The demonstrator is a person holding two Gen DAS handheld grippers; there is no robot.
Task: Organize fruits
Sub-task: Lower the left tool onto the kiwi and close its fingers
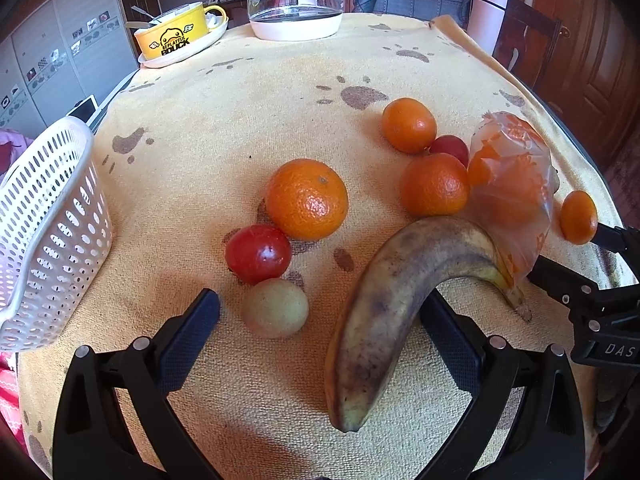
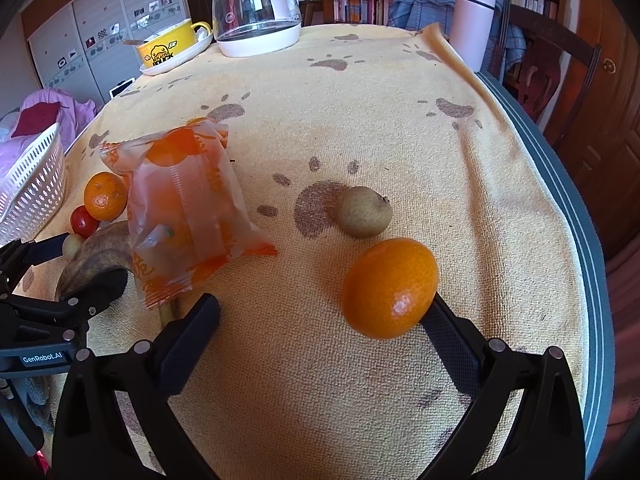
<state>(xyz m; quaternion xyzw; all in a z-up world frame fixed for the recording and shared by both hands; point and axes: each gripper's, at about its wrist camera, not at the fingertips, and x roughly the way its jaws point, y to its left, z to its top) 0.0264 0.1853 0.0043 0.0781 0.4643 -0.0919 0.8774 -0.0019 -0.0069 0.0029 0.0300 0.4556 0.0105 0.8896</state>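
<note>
Both grippers we're holding w/ jaws spread wide, pinching nothing: left gripper [image 1: 320,320] is hovering over the banana [image 1: 394,304] & pale fruit [image 1: 275,308]; right gripper [image 2: 320,320] is sitting near the table's right edge, its right finger [image 2: 450,344] touching a mandarin [image 2: 390,288]. White basket [image 1: 48,232] is sitting at the table's left edge.

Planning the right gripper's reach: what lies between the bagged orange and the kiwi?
Only bare towel lies between the bagged orange and the kiwi, as the right wrist view shows.

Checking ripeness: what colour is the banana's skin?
Mostly brown-grey banana, some yellow; left wrist view.
</note>
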